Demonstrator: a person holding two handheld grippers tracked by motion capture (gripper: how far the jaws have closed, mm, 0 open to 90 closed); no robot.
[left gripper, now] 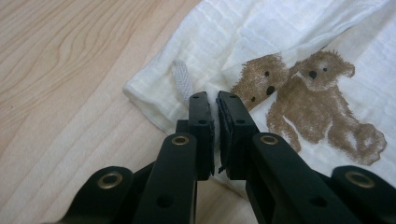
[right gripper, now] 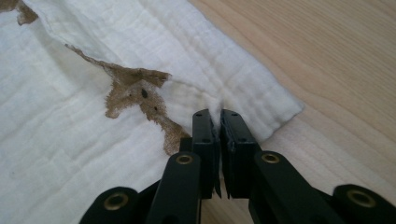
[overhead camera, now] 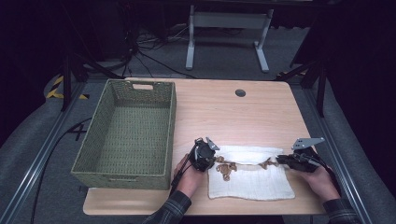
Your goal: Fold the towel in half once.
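Note:
A white muslin cloth [overhead camera: 252, 181] printed with brown bears [left gripper: 322, 105] lies on the near part of the wooden table [overhead camera: 233, 114], folded over on itself. At the cloth's left end, my left gripper [overhead camera: 215, 161] is shut on an edge fold of the fabric [left gripper: 233, 32], which shows as a thin white layer pinched between the jaws [left gripper: 215, 99]. A small woven loop tag [left gripper: 183, 84] sits just left of the jaws. My right gripper [overhead camera: 280, 160] is shut on the cloth's right corner [right gripper: 70, 140], with fabric caught between its jaws [right gripper: 217, 115].
A large green woven basket [overhead camera: 95, 128] stands empty on the left half of the table. A round cable grommet [overhead camera: 240, 93] is set in the tabletop at the back. Table legs and cables are on the floor beyond.

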